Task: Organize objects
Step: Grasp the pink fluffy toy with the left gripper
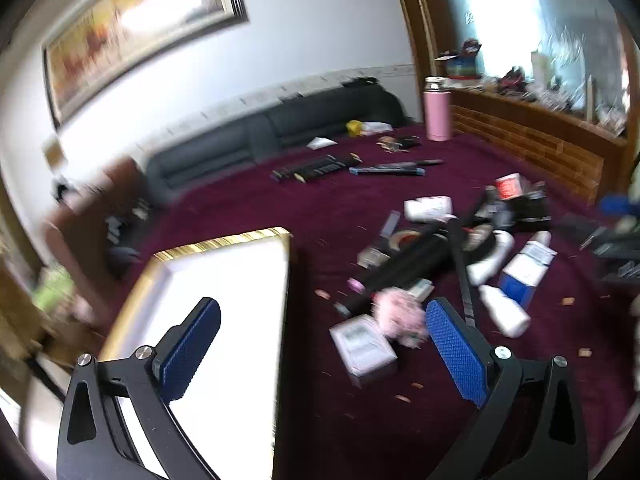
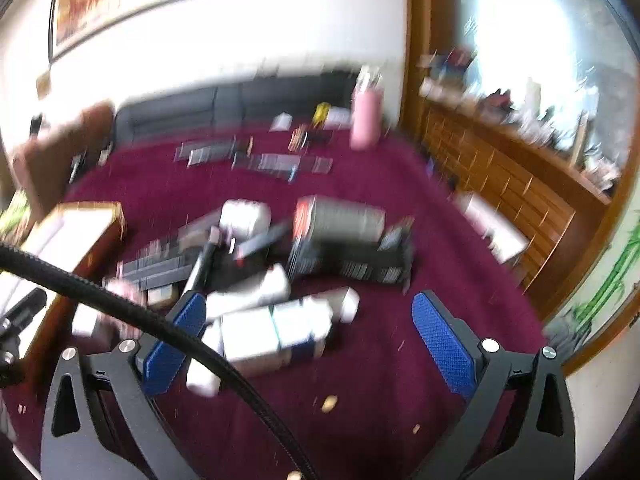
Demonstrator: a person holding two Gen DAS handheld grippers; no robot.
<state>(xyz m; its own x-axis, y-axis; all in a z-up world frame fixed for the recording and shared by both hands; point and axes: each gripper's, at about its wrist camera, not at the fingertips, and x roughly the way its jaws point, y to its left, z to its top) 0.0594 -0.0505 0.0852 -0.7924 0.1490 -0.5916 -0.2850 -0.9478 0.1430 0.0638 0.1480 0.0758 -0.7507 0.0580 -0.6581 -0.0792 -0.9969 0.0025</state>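
A: Pile of small goods [image 1: 452, 256] sits mid-table on the maroon cloth [image 1: 248, 208], dumped, not sorted. White plastic bottles [image 1: 502, 312] lie on their sides, a long black tube [image 1: 404, 268] runs diagonally across them, and a roll of tape [image 1: 404, 238] lies half under it.

B: And the tray?

A: White tray [image 1: 224, 320], gilt ribbed rim, just left of the pile. Bare as far as I can see. My guess is it's the destination, set within easy reach.

B: Left gripper [image 1: 320, 348]?

A: Hovering, jaws spread wide, nothing between them. One blue textured pad [image 1: 192, 344] hangs over the tray, the other over the cloth beside a fluffy pink thing [image 1: 400, 312] and a small flat white box [image 1: 362, 346]. Contact with either: can't tell.

B: Right gripper [image 2: 312, 338]?

A: Also agape and empty, aimed down at boxy white-and-blue cartons [image 2: 276, 334] near the pile's edge. View is badly smeared; labels unreadable. A black corded cable [image 2: 152, 320] crosses in front.

B: Further back?

A: Dark flat strips [image 1: 316, 168] laid in neat rows, so that part looks sorted. Pink cylindrical flask [image 1: 438, 112], upright, metal cap, far edge. Beyond: dark sofa [image 1: 256, 140], wooden sideboard [image 1: 532, 136], framed painting [image 1: 132, 32].

B: Handling?

A: Bottles smooth and round; I'd expect them to roll. Boxes should grip squarely.
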